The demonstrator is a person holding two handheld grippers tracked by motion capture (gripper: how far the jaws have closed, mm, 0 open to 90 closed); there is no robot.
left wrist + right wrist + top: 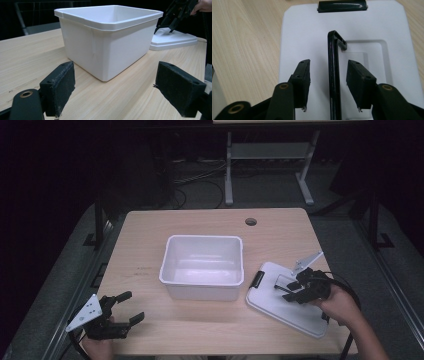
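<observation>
The right claw (328, 82) sat open around the lid's (374, 22) handle (333, 75), not squeezing yet. It needed to pinch next. The left claw (115, 87) was open.

The high view looks forward and down over the wooden table (150, 235). The left gripper view sits low, facing the white bin (107, 42) nearby (shared with the high view); the right gripper view looks closely down on the white lid (312, 32).

The surface (150, 235) is light wood-grain laminate with a round cable hole (251, 221) near its far edge. Beyond it, grey floor (260, 187) carries loose cables (200, 180) and a white table frame (270, 155). The room is dark.
</observation>
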